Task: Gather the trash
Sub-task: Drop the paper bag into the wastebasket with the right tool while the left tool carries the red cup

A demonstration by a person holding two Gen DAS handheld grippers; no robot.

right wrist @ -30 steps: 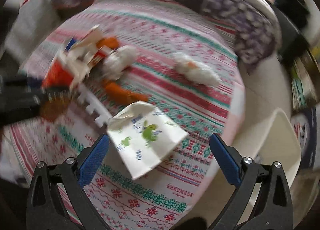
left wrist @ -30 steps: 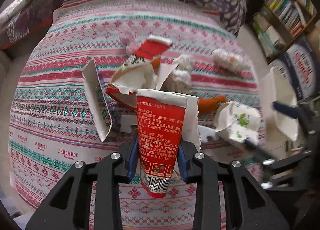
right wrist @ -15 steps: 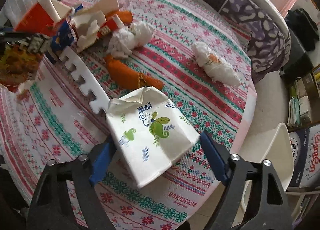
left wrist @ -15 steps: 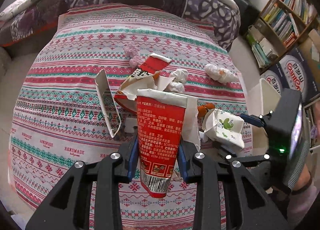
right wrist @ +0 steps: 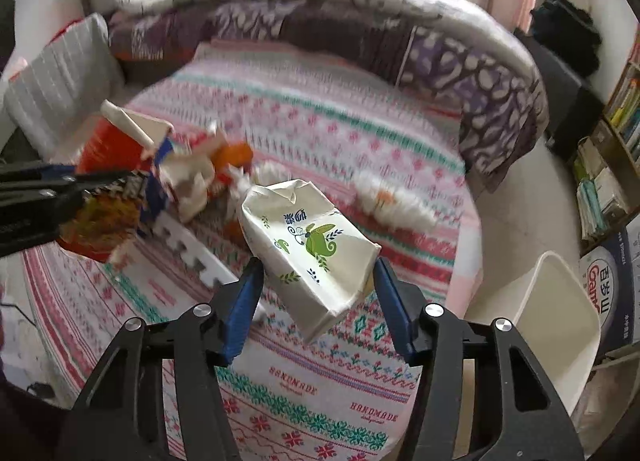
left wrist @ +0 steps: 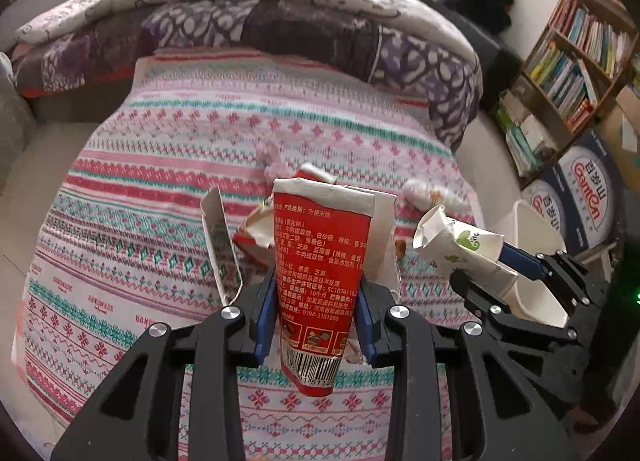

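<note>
My left gripper [left wrist: 316, 317] is shut on a red food wrapper [left wrist: 320, 269] with white lining and holds it above the patterned bed cover [left wrist: 160, 189]. My right gripper [right wrist: 316, 301] is shut on a crushed white paper cup [right wrist: 308, 245] with green leaf print, lifted off the bed. The cup also shows at the right of the left wrist view [left wrist: 460, 245]. More trash lies on the bed: torn packaging [right wrist: 192, 181], an orange peel [right wrist: 236, 153], a crumpled tissue [right wrist: 396, 205].
A white trash bin [right wrist: 556, 321] stands on the floor right of the bed, also in the left wrist view [left wrist: 536, 221]. A white foam puzzle piece [right wrist: 188, 249] lies on the cover. A folded quilt [left wrist: 280, 29] lies at the bed's far end. A bookshelf [left wrist: 576, 61] stands at the right.
Both grippers have risen away from the bed. The right gripper has shut on the paper cup and lifted it. The left still holds the red wrapper.
</note>
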